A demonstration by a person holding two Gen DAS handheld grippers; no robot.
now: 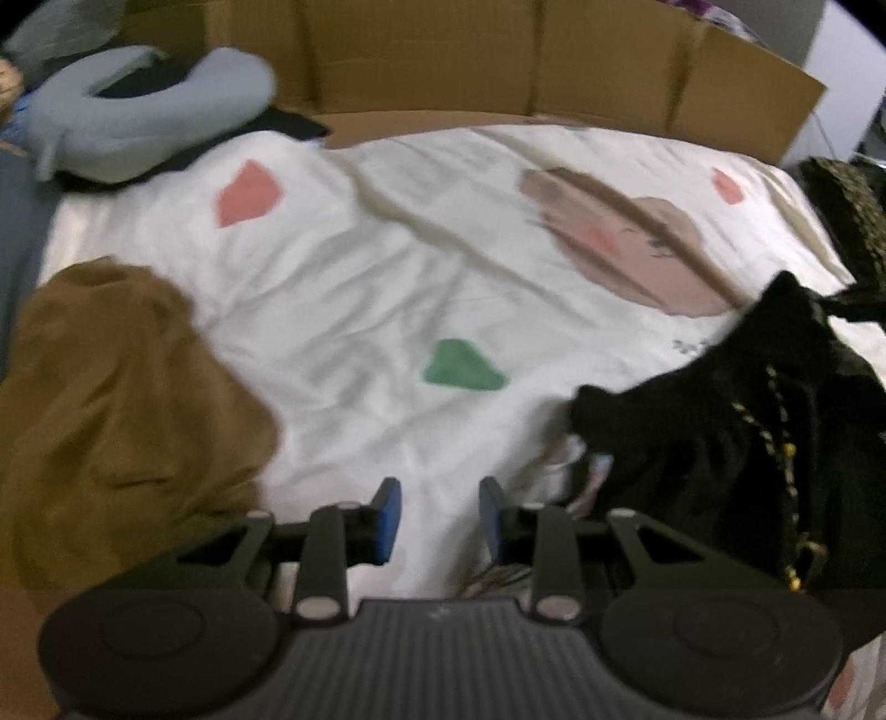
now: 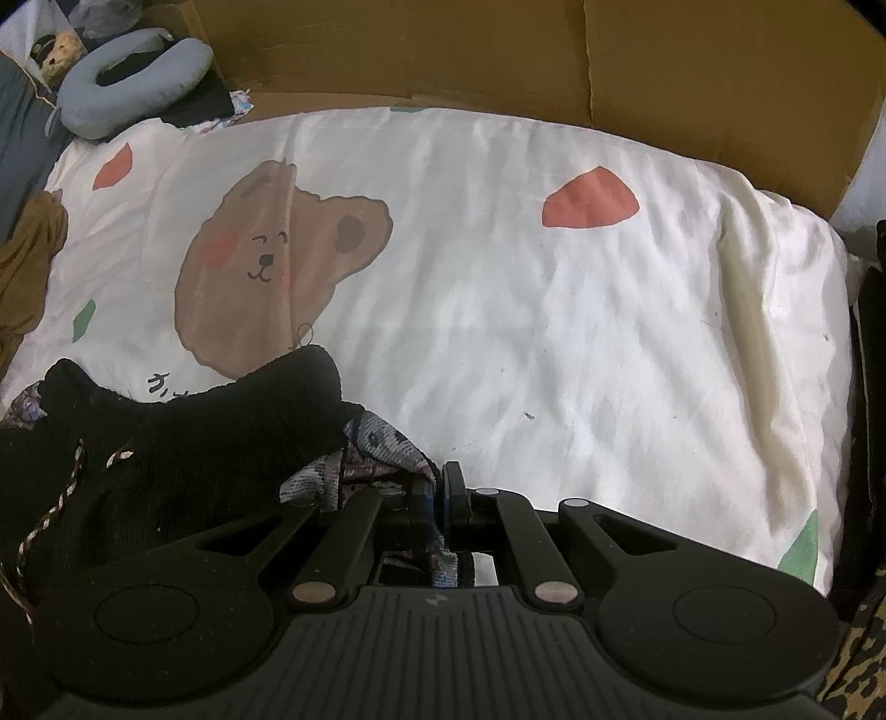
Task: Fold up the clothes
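The right claw [image 2: 438, 487] is clamped on the patterned inner edge of a black garment [image 2: 183, 437], which lies bunched at the near left of the bed's white quilt [image 2: 554, 332], below its printed bear [image 2: 277, 260]. The left claw [image 1: 440, 515] stands partly open with nothing between its blue pads [image 1: 387, 518], above bare quilt. A brown garment [image 1: 122, 410] lies crumpled to its left. A grey neck pillow [image 1: 138, 111] rests at the far corner, before a cardboard wall [image 1: 498, 61].

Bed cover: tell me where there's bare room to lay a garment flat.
Free: the white cover between the bear print, the cardboard wall and the right edge. Crowded: the black garment near left, the brown garment at far left, the neck pillow in the back corner.
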